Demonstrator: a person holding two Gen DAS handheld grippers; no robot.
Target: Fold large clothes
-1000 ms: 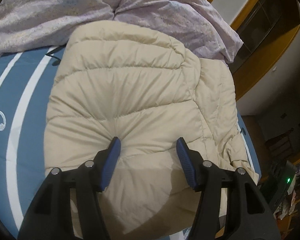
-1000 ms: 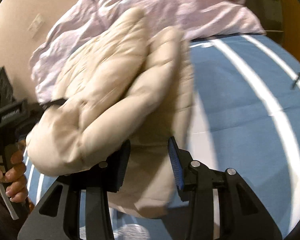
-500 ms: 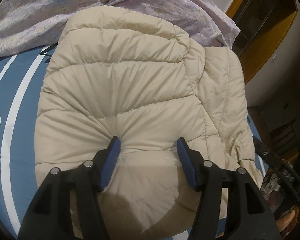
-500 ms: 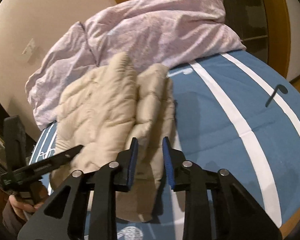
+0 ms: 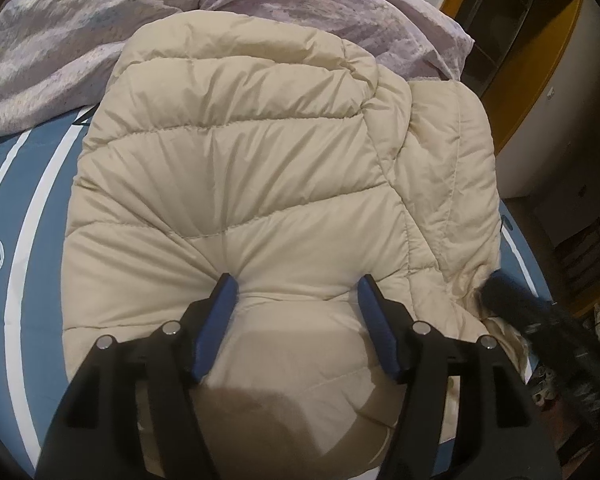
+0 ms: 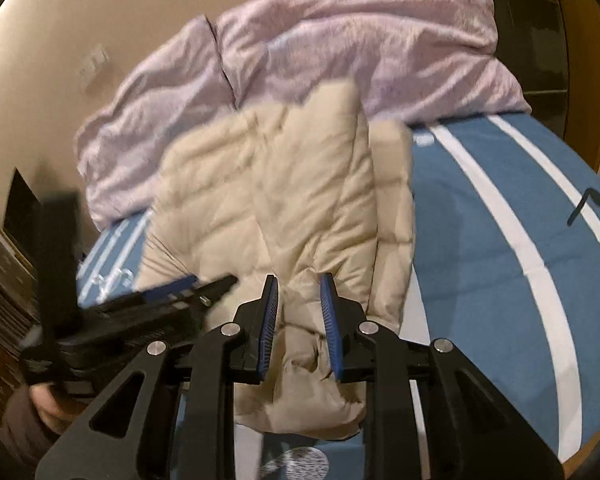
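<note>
A beige puffer jacket (image 5: 252,184) lies folded on the blue striped bed (image 5: 32,216). My left gripper (image 5: 296,288) is open, its blue pads pressed down into the jacket's near part, which bulges between them. In the right wrist view the jacket (image 6: 276,200) lies ahead; my right gripper (image 6: 298,292) has its jaws narrowed around a fold at the jacket's near edge. The left gripper (image 6: 188,292) shows blurred at the left of that view. The right gripper's black tip (image 5: 500,292) shows at the jacket's right edge.
A crumpled lilac duvet (image 5: 100,32) lies piled behind the jacket, also in the right wrist view (image 6: 340,52). The blue sheet with white stripes (image 6: 520,240) spreads to the right. A cream wall (image 6: 100,20) and wooden furniture (image 5: 540,60) border the bed.
The right gripper has narrowed its jaws and closed onto a fold at the jacket's near edge. The left gripper has stayed open, pressing on the jacket and moving slightly forward.
</note>
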